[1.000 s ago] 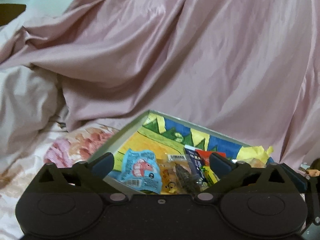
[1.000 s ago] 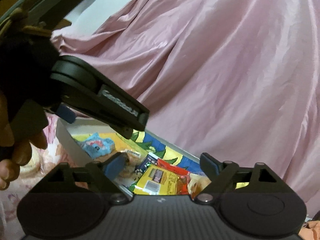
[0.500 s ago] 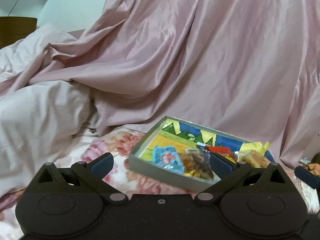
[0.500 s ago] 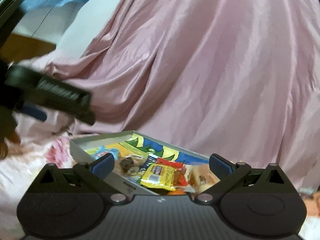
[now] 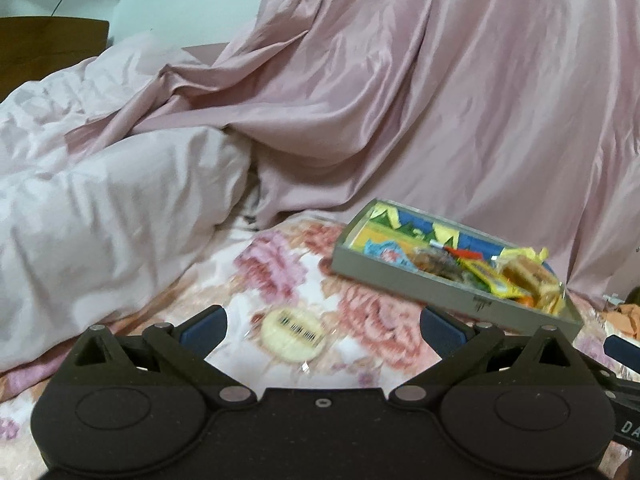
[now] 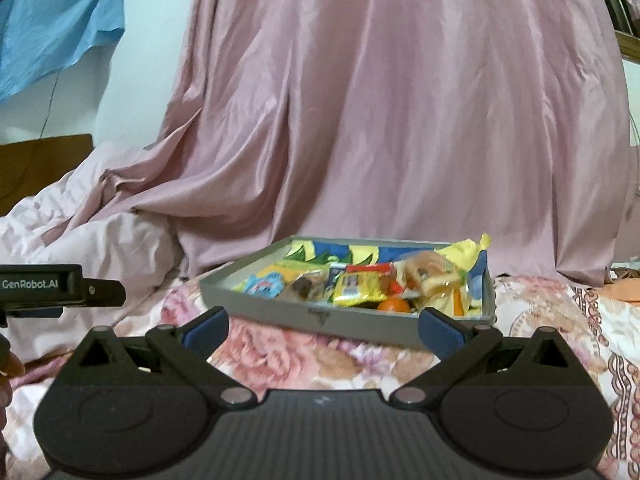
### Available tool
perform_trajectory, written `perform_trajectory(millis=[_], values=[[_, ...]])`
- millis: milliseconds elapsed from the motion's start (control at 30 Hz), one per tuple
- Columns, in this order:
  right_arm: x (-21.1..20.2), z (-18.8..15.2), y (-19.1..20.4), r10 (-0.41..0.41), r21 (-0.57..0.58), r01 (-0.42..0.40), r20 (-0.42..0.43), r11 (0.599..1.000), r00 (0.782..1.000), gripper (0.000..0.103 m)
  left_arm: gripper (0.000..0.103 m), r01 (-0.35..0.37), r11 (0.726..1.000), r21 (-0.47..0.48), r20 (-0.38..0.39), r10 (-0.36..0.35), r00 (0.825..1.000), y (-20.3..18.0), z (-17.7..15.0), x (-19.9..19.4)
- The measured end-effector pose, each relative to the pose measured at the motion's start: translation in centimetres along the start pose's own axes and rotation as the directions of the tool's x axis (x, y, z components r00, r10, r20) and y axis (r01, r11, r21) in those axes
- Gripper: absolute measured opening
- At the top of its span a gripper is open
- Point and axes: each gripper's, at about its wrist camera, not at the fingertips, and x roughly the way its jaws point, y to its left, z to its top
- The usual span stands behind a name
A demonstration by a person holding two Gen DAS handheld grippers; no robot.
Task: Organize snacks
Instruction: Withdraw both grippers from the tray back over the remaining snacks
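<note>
1. The left gripper [image 5: 323,326] has its jaws wide apart with nothing clamped; it points down at the floral bedspread [image 5: 360,308].
2. A round pale snack in clear wrap [image 5: 292,334], with a barcode label on top, lies on the bedspread between the left jaws' blue pads and just ahead of them; no pad touches it.
3. The grey snack tray [image 5: 440,286] sits on the bed ahead and to the right of the left gripper, clear of its jaws.
4. The right gripper [image 6: 323,326] also stands fully open and empty, facing the tray [image 6: 320,316], which lies just beyond its jaws and a little right of centre.
5. In the tray lie a blue packet [image 6: 264,282], a yellow packet [image 6: 356,288], a wrapped bread roll [image 6: 428,270] and an orange fruit [image 6: 394,305], crowded towards its right end.
6. Behind the tray hangs a pink satin sheet [image 6: 380,120]; a pale quilt [image 5: 100,216] is heaped at the left.
</note>
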Motion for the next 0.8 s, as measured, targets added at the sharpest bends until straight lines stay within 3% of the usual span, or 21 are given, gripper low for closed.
perform_trajectory(millis=[233,467,800], values=[[-2.1,-1.9,2.9,0.069,-0.047,-0.074,-0.099,0.996,0.993,0.103,0.102,-0.007,0.999,0.042,-0.046,0.009,0.999,2.3,-2.4,-1.8],[-2.4,-4.4,5.9,0.165,-0.038,-0.181,-0.258,0.983,0.952,0.103,0.102,-0.032,0.997,0.068,-0.096,0.038,0.995,4.6,-4.9,-2.3],[-1.0,-5.9,7.8,0.153,-0.104,-0.197,-0.331,0.975,0.931,0.103,0.102,-0.055,0.997,0.049,-0.137,0.061,0.989,6.9,-6.3,-1.1]])
